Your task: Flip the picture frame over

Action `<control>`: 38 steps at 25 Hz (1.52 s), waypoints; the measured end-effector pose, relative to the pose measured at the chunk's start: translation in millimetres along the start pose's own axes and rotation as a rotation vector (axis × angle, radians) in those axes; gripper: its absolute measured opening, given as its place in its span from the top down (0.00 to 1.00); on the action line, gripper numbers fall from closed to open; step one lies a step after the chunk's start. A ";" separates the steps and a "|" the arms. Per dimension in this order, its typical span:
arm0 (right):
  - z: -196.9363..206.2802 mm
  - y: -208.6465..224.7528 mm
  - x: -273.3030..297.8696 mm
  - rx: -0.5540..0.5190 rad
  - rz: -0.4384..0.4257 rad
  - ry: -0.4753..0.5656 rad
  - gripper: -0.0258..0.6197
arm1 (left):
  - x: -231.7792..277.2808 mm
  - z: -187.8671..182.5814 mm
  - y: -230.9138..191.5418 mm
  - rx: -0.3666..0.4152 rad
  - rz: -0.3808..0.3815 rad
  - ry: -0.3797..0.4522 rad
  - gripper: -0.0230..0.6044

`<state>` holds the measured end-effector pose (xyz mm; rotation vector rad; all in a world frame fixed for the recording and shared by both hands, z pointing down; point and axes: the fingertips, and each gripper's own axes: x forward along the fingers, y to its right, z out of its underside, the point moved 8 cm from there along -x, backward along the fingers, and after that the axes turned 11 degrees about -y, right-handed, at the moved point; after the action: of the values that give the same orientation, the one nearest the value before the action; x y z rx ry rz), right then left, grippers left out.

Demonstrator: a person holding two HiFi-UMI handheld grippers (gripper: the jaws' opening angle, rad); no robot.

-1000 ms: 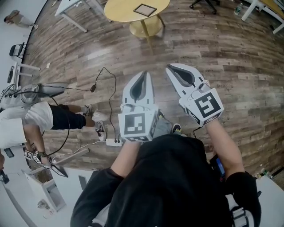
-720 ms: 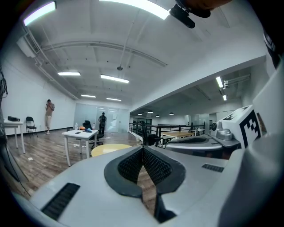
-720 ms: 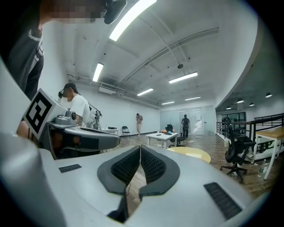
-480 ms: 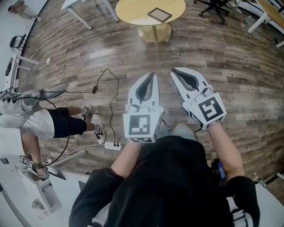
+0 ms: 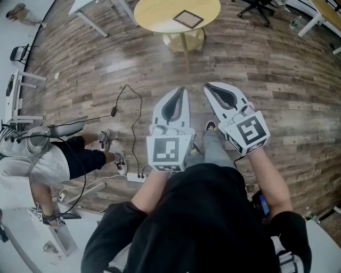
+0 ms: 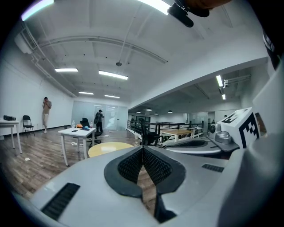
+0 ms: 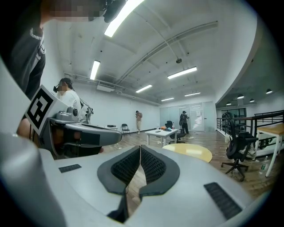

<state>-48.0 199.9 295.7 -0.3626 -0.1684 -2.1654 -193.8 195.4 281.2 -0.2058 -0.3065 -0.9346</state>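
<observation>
We find a bystander (image 5: pixel 50 154) at the left edge, beside a cable (image 5: pixel 133 122) trailing over the wooden floor (image 5: pixel 277 80).

Centre frame: the left gripper (image 5: pixel 182 90) has its jaws pressed together with nothing between them, as its own view (image 6: pixel 143 148) confirms.

The picture frame (image 5: pixel 188 19) lies flat on the round yellow table (image 5: pixel 149 16) at the upper centre. It is well apart from both tools, almost directly ahead of the left tip. Its long axis appears to run from upper left to lower right.

Just right of centre, the right gripper (image 5: pixel 206 85) is likewise closed and empty (image 7: pixel 140 148).

We judge neither hand clearly nearer, though the left lines up better. The table must still be approached and the jaws parted.
</observation>
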 end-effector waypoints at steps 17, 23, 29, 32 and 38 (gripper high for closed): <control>11.7 174.8 30.1 0.088 -0.026 0.056 0.93 | 161.8 -51.4 30.9 0.045 -0.039 -0.052 0.93; 11.8 195.8 24.7 0.111 -0.043 0.074 0.93 | 170.7 -62.1 38.9 0.054 -0.070 -0.052 0.93; 5.4 215.7 47.0 0.121 -0.049 0.089 0.93 | 192.4 -71.7 25.2 0.067 -0.080 -0.055 0.93; 3.1 223.0 59.5 0.119 -0.043 0.085 0.93 | 202.4 -75.2 16.0 0.074 -0.074 -0.047 0.93; -5.3 240.3 98.3 0.114 -0.021 0.064 0.93 | 231.1 -77.1 -17.5 0.062 -0.054 -0.044 0.93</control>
<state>92.8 -17.0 318.8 -0.2274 -0.2592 -2.1738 -66.6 -13.0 289.6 -0.1618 -0.3824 -0.9739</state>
